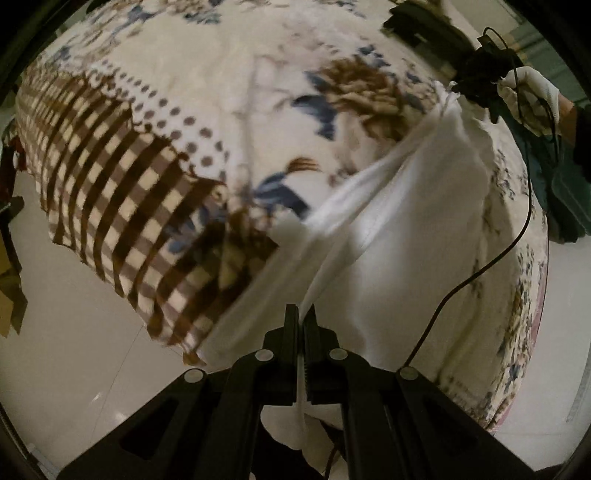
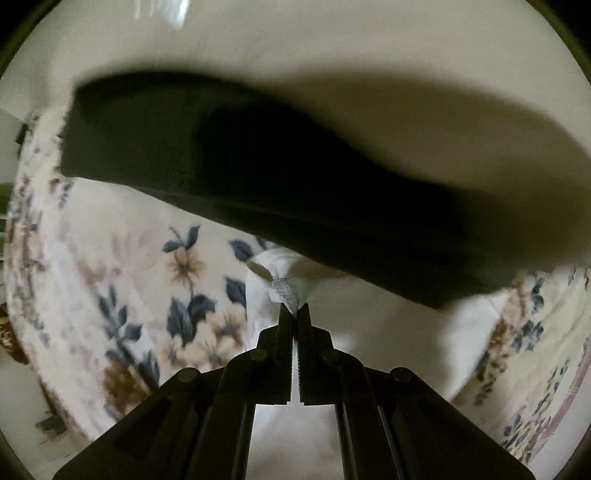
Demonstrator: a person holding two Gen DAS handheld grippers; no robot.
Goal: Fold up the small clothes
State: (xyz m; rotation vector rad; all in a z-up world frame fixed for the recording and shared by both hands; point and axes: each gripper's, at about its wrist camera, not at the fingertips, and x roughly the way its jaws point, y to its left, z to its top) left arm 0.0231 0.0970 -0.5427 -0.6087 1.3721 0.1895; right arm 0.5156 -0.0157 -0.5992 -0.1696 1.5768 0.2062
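A white garment (image 1: 413, 236) hangs stretched in the air above a floral blanket (image 1: 229, 85). My left gripper (image 1: 303, 314) is shut on one edge of it, the cloth pinched between the black fingers (image 1: 291, 332). At the far end, my right gripper (image 1: 476, 85) holds the other corner, carried by a white-gloved hand (image 1: 532, 92). In the right wrist view, my right gripper (image 2: 294, 314) is shut on the white garment (image 2: 288, 291) at a seam with a small grey tag. The white cloth (image 2: 388, 332) spreads below it over the floral blanket (image 2: 147, 280).
A dark folded cloth (image 2: 258, 177) lies on the blanket ahead of the right gripper. Another dark item (image 1: 417, 26) sits at the far edge. A black cable (image 1: 524, 221) trails from the right gripper. Pale tiled floor (image 1: 74, 332) lies left of the blanket's checked border (image 1: 122, 206).
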